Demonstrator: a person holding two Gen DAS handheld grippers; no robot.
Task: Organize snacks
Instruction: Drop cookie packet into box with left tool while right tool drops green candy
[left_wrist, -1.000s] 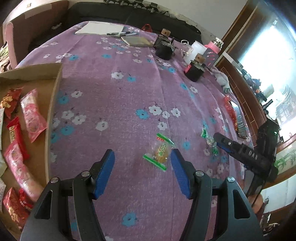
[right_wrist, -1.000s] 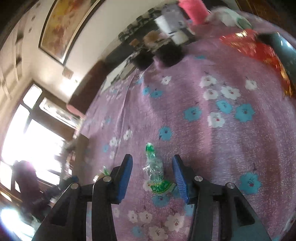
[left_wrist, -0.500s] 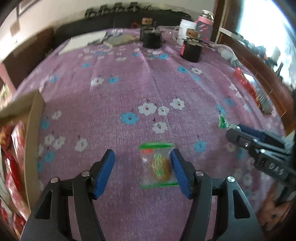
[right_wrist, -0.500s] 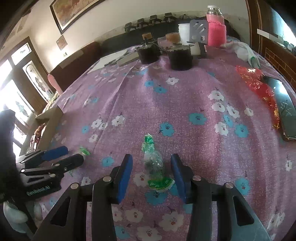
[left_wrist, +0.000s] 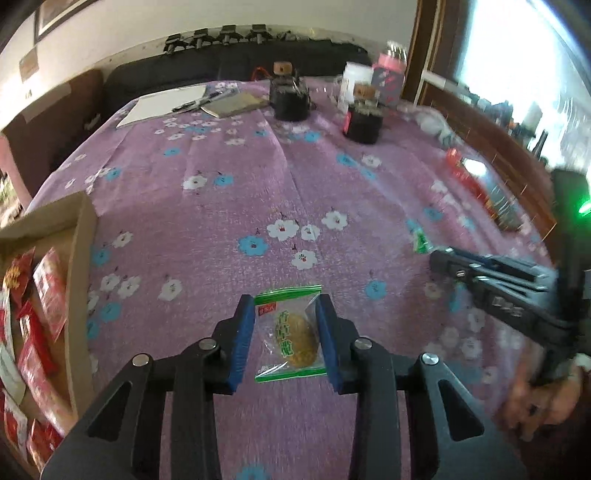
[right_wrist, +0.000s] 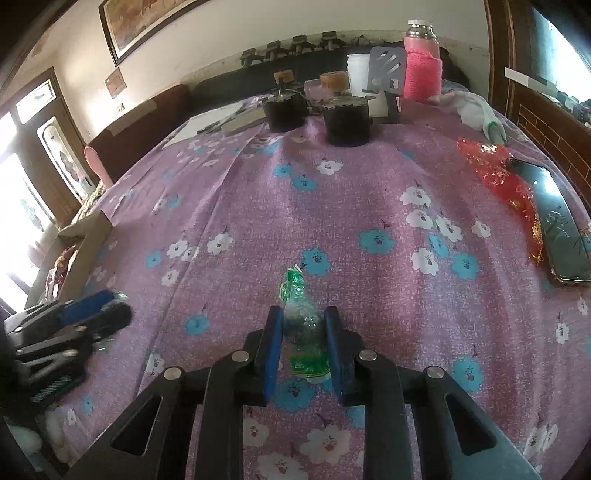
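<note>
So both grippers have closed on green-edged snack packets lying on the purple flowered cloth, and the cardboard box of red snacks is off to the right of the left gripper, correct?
Not quite: the left wrist view shows the cardboard box left of the left gripper, not right. The rest holds.

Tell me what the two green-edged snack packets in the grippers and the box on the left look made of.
Cookie packet: clear glossy plastic film with printed green edges, the cookie showing through. Candy wrapper: thin crinkly clear film with green twisted ends, glinting. Box: plain brown cardboard, matte, with a raw cut edge.
</note>
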